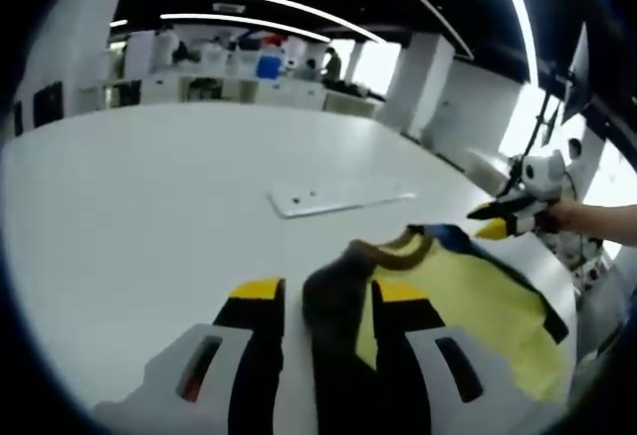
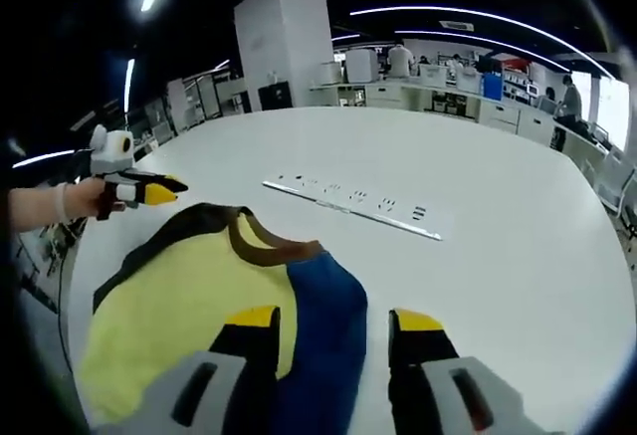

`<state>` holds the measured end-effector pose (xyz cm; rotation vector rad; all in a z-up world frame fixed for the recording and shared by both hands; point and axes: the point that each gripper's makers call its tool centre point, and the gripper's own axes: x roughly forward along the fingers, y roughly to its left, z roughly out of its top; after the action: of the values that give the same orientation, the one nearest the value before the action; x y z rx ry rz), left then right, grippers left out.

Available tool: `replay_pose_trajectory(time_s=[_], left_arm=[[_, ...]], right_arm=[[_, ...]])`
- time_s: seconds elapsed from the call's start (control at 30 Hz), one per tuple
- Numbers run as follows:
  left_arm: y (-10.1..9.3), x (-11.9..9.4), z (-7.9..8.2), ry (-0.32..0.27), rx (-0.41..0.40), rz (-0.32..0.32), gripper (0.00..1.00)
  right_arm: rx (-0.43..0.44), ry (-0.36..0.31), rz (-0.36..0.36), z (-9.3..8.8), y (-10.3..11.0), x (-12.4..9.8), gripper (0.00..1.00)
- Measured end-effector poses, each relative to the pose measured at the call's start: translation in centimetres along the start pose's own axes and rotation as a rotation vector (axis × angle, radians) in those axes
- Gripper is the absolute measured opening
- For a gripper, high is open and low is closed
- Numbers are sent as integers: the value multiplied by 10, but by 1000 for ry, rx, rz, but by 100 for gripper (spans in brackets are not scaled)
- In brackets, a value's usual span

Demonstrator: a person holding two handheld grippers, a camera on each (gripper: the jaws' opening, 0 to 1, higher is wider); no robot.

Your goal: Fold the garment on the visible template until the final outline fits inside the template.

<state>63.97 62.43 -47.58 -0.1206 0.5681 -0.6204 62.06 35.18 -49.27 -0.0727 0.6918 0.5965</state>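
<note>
The shirt (image 2: pixel 189 296) lies spread on the table (image 2: pixel 478 186), folding apparently barely begun, with the left gripper (image 1: pixel 323 291) clamped on a dark sleeve edge and the right gripper (image 2: pixel 328 318) gaping over the blue sleeve, gripping nothing.

One yellow-and-blue fabric garment (image 2: pixel 214 291) lying ahead of the right claw (image 2: pixel 331 326); one flat white rectangular strip (image 2: pixel 350 201) beyond it; two claws, the left claw (image 1: pixel 328 296) included; one white counter (image 2: pixel 478 256).
</note>
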Motion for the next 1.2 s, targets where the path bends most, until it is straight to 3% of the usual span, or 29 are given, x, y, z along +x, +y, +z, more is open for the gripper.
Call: replay_pose_trajectory(time_s=[0.33, 0.63, 0.73, 0.97, 1.07, 1.2], left_arm=[[-18, -24, 5, -36, -22, -22, 34], [-38, -49, 0, -50, -5, -46, 44], [-44, -57, 1, -56, 7, -57, 50], [-58, -73, 5, -82, 13, -90, 65], [-61, -80, 9, -102, 6, -87, 80], [-68, -88, 14, -126, 17, -95, 84]], right_arm=[[-3, -17, 8, -2, 12, -20, 44], [-17, -45, 34, -4, 29, -44, 50], [-19, -49, 40, -7, 33, -52, 52], [-49, -41, 70, -24, 49, -70, 67], [-34, -29, 86, -29, 57, -79, 76], [-45, -48, 94, -30, 68, -92, 82]])
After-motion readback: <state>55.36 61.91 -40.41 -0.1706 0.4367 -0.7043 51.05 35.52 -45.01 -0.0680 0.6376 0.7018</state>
